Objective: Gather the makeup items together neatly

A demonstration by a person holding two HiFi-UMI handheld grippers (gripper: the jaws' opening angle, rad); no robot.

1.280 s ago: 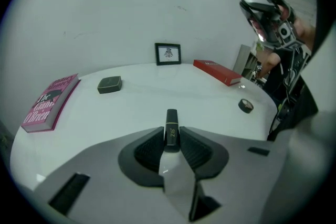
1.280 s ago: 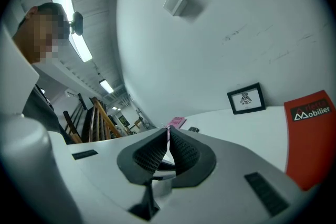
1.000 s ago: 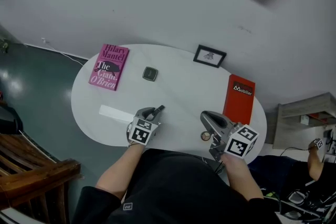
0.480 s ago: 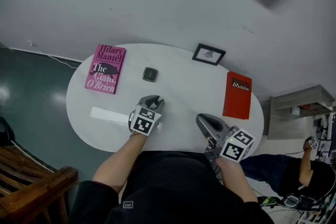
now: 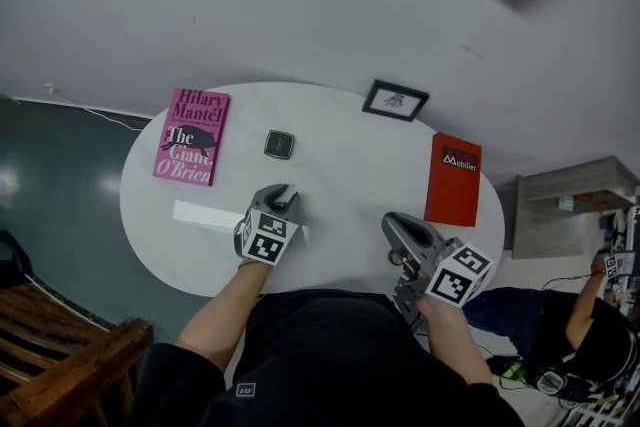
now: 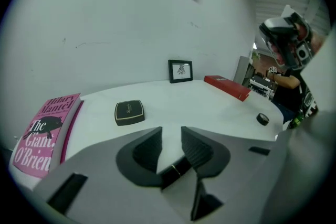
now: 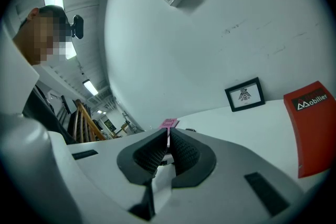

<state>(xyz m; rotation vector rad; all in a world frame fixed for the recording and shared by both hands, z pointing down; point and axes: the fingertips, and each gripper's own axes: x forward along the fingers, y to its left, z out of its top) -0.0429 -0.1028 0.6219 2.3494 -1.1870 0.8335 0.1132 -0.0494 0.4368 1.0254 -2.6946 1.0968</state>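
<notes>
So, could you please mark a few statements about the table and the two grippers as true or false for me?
The black compact lies closed on the table. True.
The red book rests on top of the pink book. False: they lie at opposite ends of the table.
The right gripper has its jaws shut. True.
The left gripper is empty. False: its jaws, which have just been closing, hold a black lipstick tube.
The framed picture lies flat. False: it stands upright.
</notes>
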